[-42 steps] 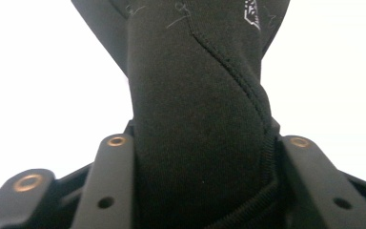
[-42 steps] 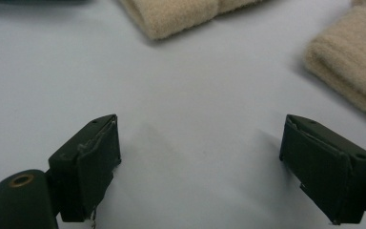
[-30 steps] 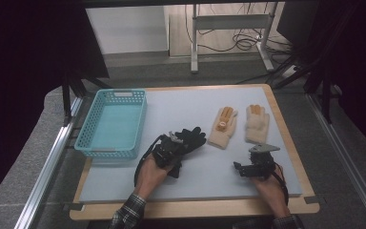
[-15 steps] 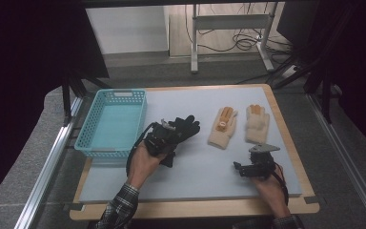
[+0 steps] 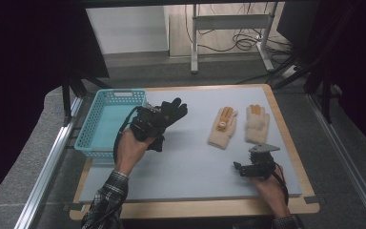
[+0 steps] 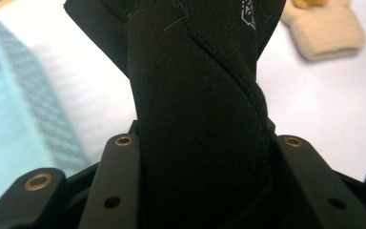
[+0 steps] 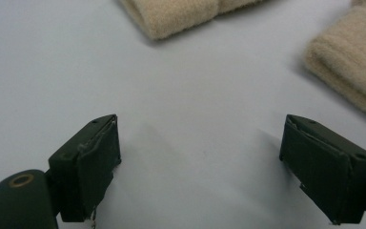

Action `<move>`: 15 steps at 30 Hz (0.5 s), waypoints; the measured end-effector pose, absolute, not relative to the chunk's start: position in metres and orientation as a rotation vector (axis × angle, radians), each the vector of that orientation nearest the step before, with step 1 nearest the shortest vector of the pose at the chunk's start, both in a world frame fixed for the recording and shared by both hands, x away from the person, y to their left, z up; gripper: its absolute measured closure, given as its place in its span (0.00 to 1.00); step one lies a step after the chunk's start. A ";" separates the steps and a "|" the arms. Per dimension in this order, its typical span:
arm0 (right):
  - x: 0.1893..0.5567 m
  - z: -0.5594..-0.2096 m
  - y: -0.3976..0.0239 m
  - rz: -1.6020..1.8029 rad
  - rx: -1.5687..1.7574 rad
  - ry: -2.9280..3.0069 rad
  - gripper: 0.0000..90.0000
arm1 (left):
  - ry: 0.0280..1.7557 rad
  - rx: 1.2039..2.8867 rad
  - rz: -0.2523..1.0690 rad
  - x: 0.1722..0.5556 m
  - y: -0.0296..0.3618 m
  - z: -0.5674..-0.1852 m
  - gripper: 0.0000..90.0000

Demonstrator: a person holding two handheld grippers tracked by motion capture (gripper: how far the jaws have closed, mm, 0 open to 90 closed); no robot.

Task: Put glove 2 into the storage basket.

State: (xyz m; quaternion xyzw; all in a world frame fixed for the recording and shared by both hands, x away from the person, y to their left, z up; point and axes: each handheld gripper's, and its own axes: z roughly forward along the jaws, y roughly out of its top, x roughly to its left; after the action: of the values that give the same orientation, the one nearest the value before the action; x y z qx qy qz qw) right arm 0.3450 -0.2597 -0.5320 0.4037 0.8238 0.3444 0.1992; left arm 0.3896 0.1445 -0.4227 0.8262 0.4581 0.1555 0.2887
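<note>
Now my left gripper (image 5: 159, 119) clamps a black fabric glove (image 5: 170, 110) just beside the turquoise plastic mesh basket (image 5: 89, 138), whose visible floor holds nothing; my right gripper (image 5: 240, 168) gapes.

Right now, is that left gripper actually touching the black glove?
Touching. In the left gripper view, the black glove is pinched between the left gripper's two jaws, pressed in from both sides.

glove (image 5: 171, 112) between basket (image 5: 91, 138) and mittens (image 5: 222, 127)
</note>
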 end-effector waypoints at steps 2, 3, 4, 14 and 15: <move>0.345 -0.532 -0.260 0.962 1.128 2.304 0.15 | 1.240 2.198 0.436 0.392 0.152 -0.419 0.68; 0.345 -0.532 -0.260 0.962 1.128 2.304 0.15 | 1.240 2.198 0.436 0.392 0.152 -0.419 0.68; 0.345 -0.532 -0.260 0.962 1.128 2.304 0.15 | 1.254 2.186 0.433 0.394 0.157 -0.416 0.68; 0.345 -0.532 -0.260 0.962 1.128 2.304 0.15 | 1.399 2.111 0.486 0.402 0.207 -0.407 0.68; 0.345 -0.532 -0.260 0.963 1.128 2.304 0.15 | 1.428 2.096 0.490 0.403 0.217 -0.407 0.68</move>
State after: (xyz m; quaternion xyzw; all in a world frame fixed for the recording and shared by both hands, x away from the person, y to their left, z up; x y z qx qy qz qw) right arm 0.3451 -0.2597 -0.5320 0.4033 0.8241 0.3442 0.1994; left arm 0.4031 0.2174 -0.4069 0.7801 0.5313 0.1823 0.2756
